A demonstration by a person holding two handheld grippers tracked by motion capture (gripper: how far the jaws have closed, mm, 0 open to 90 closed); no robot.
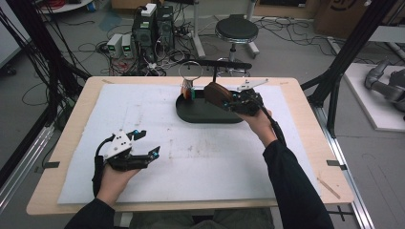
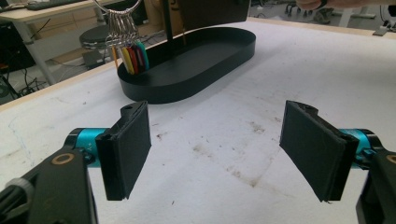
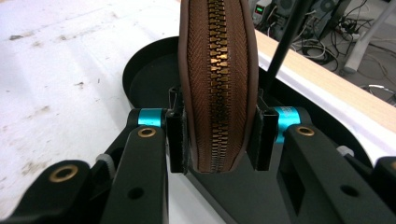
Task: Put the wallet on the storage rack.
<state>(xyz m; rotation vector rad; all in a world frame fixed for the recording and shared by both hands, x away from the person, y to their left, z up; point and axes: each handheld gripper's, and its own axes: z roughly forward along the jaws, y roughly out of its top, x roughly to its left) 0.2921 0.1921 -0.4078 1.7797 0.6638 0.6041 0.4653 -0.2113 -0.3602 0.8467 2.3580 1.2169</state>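
A brown zippered leather pouch (image 3: 217, 70) is clamped between the jaws of my right gripper (image 3: 218, 137), zipper edge facing the camera. In the high view the right gripper (image 1: 228, 101) holds the pouch (image 1: 216, 94) over the right part of the black oval tray (image 1: 205, 117). A key ring with coloured tags (image 1: 189, 86) hangs from a black stand at the tray's left end, seen too as the key ring (image 2: 128, 44) above the tray (image 2: 187, 74) in the left gripper view. My left gripper (image 1: 143, 143) rests low at the near left, open, pads (image 2: 128, 149) apart with nothing between them.
A white mat (image 1: 191, 152) covers the wooden table (image 1: 310, 143). The stand's horizontal bar (image 1: 224, 63) runs above the tray's back. A stool (image 1: 236, 31) and computers with cables (image 1: 153, 28) sit on the floor beyond the far edge.
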